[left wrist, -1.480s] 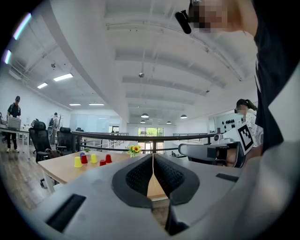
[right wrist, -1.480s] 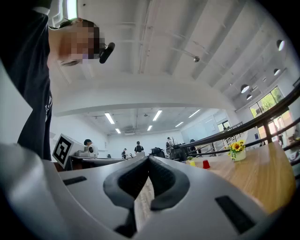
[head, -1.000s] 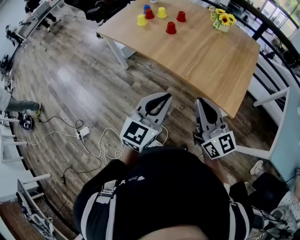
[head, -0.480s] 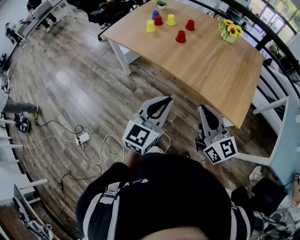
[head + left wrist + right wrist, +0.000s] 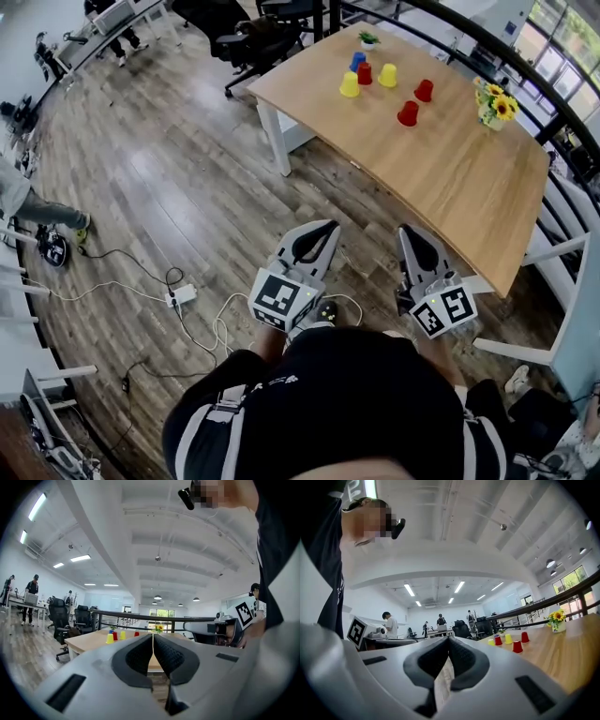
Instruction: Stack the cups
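Note:
Several small cups stand upside down at the far end of a wooden table (image 5: 450, 178): a yellow cup (image 5: 349, 84), a blue cup (image 5: 357, 61), a red cup (image 5: 365, 73), a second yellow cup (image 5: 387, 75) and two red cups (image 5: 424, 90) (image 5: 408, 113). My left gripper (image 5: 323, 227) and right gripper (image 5: 411, 232) hang over the wooden floor, well short of the table. Both are shut with nothing between their jaws. In the left gripper view the left gripper (image 5: 153, 637) points at the distant cups (image 5: 109, 638). From the right gripper (image 5: 448, 640), the cups (image 5: 517, 646) show at the right.
A sunflower vase (image 5: 495, 103) and a small potted plant (image 5: 368, 39) stand on the table. Office chairs (image 5: 253, 37) are beyond its far corner, a white chair (image 5: 548, 253) at its right. Cables and a power strip (image 5: 183, 295) lie on the floor. People stand at desks far left.
The table and cups have slid down and to the right in the head view, as the person's view swings. Both grippers stay shut and level in front of the body.

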`<state>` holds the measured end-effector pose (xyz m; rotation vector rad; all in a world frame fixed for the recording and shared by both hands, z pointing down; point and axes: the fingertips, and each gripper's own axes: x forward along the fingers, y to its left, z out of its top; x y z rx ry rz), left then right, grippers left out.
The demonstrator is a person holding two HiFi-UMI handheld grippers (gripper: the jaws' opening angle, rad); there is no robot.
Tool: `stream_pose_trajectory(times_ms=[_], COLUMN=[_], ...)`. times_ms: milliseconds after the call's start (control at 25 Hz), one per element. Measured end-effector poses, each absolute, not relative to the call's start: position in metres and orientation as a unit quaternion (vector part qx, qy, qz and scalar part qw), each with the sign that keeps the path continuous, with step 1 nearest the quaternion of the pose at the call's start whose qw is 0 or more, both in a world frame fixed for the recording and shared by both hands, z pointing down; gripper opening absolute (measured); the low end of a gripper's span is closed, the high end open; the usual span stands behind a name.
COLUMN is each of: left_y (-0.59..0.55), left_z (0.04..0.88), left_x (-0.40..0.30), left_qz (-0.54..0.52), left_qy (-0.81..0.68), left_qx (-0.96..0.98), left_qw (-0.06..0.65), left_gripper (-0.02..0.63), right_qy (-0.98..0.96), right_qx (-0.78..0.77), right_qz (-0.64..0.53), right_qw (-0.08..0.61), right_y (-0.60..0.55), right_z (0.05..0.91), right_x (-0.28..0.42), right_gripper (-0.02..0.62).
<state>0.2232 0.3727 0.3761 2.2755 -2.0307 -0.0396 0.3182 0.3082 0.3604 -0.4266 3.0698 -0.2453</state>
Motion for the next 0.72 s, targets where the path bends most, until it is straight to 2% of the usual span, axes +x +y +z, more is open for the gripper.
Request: stream_pose_trajectory(times_ms=[280, 720], left_y=[0.386, 0.364], left_z=[0.384, 0.387], left_x=[0.177, 0.167], left_qz=[-0.022, -0.029], left_qy=[-0.677, -0.668], left_qx=[0.734, 0.74], left_qw=[0.055, 0.069], left_gripper=[0.017, 0.017], right_qy=[0.988, 0.984], right_qx=[-0.137, -0.157], right_qz=[-0.076, -0.09], right_qw=[0.007, 0.009], right_y=[0.314, 0.289], right_z=[0.361, 0.367], right_x=[0.281, 0.278], right_gripper=[0.002, 0.002])
